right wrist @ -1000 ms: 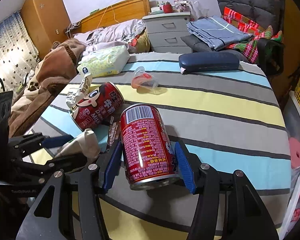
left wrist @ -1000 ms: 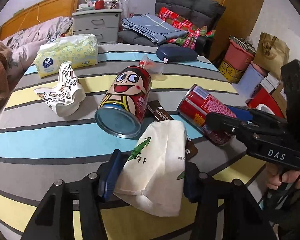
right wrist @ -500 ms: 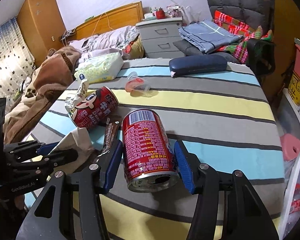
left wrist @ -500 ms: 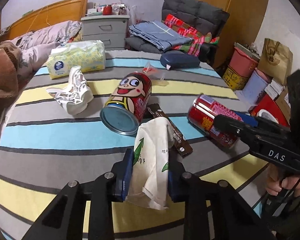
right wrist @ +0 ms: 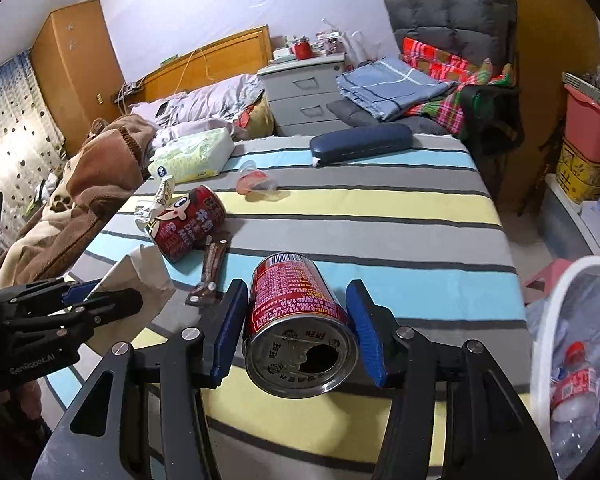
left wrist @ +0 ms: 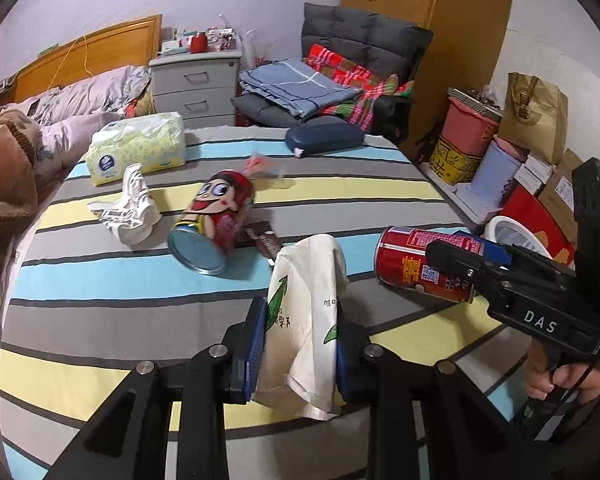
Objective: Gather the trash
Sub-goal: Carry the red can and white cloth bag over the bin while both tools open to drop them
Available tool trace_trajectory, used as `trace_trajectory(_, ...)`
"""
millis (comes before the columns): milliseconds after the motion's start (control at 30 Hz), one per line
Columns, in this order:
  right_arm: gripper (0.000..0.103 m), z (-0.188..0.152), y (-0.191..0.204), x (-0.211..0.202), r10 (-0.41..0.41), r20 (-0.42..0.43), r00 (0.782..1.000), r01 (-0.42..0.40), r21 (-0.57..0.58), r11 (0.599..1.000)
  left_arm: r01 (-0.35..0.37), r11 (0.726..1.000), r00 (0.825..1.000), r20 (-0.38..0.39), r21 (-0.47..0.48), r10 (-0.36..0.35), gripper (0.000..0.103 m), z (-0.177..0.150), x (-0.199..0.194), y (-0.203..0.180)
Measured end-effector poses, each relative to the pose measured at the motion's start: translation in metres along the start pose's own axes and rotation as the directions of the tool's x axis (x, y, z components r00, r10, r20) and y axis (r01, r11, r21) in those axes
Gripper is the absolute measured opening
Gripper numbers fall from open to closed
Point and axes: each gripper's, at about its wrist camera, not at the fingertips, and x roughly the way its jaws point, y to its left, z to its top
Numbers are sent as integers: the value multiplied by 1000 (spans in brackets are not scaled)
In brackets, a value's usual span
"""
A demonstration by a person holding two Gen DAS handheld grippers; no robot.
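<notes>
Nearest, the left gripper [left wrist: 300, 344] is clamped on a crumpled white paper bag [left wrist: 306, 320], lifted above the striped tablecloth [left wrist: 100, 320]. The right gripper [right wrist: 296, 330] is closing its jaws around a red drink can [right wrist: 298, 316] that lies on its side between them. Farther left lie a brown wrapper [right wrist: 210, 272], a cartoon-faced can [left wrist: 216, 220] and crumpled paper [left wrist: 128, 212]. A white bin [right wrist: 560, 320] stands near right.

The right and near-right part of the striped desk [right wrist: 400, 216] lies bare and passable, while the far-left is blocked by the cartoon can [right wrist: 188, 226], brown wrapper [right wrist: 211, 270], crumpled carton [left wrist: 128, 210], tissue pack [right wrist: 194, 156] and blue case [right wrist: 360, 142] beyond.
</notes>
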Motion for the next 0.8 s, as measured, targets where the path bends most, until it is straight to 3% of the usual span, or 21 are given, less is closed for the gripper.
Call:
trace_trajectory(400,52,-9,-25,-48,-55,122,991,48,59,997,47,996,999,24,78,-49,30,6,-10,-58)
trace_trajectory(800,52,-23,-72,-96,-178,184,967,153,140,978,126,975,990,34,183,-134,30,20,-8,-142)
